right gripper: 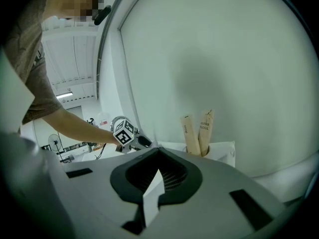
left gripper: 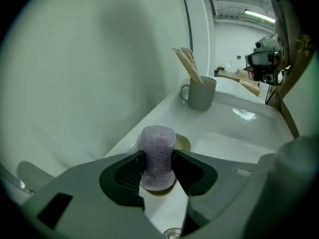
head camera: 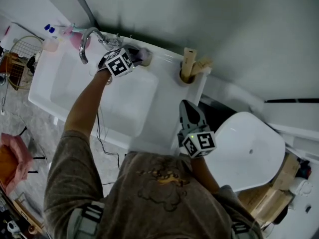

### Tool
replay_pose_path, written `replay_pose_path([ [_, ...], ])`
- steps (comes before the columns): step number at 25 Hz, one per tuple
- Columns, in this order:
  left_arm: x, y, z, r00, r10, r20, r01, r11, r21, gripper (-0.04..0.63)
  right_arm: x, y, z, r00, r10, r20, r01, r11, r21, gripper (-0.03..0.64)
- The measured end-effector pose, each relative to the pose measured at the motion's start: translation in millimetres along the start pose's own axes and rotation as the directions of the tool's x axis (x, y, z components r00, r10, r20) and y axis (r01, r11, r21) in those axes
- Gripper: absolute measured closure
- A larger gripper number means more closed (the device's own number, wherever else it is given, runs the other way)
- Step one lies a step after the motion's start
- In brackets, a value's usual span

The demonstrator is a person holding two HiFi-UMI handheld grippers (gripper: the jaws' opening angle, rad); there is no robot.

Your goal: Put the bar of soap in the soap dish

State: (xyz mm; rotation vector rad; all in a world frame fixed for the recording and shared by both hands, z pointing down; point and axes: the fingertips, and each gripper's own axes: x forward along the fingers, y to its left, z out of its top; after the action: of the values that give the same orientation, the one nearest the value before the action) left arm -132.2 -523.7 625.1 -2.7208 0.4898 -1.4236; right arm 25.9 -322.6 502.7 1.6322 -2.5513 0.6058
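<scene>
Left gripper [left gripper: 158,169], reaching across the white sink [head camera: 124,101] to the back ledge beside the faucet [head camera: 88,39], pinches the purple bar of soap [left gripper: 157,153] upright by its long edges, lower end at or just above the tan soap dish [left gripper: 184,143]. Right gripper [right gripper: 157,158] hangs near the sink's front corner, jaws pressed together on nothing. Light and stiff but probably slick, the bar seems best held as here, squarely across its middle, lest it squirt free.
</scene>
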Motion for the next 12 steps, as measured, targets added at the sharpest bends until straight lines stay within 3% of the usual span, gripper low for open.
replay_pose_path([
  [12,17,-3,-1,0.998,-0.066,-0.012,0.066,0.998,0.017,0.417,-5,-22,-4,0.998,-0.054,-0.011,0.054,0.999,-0.006,0.624],
])
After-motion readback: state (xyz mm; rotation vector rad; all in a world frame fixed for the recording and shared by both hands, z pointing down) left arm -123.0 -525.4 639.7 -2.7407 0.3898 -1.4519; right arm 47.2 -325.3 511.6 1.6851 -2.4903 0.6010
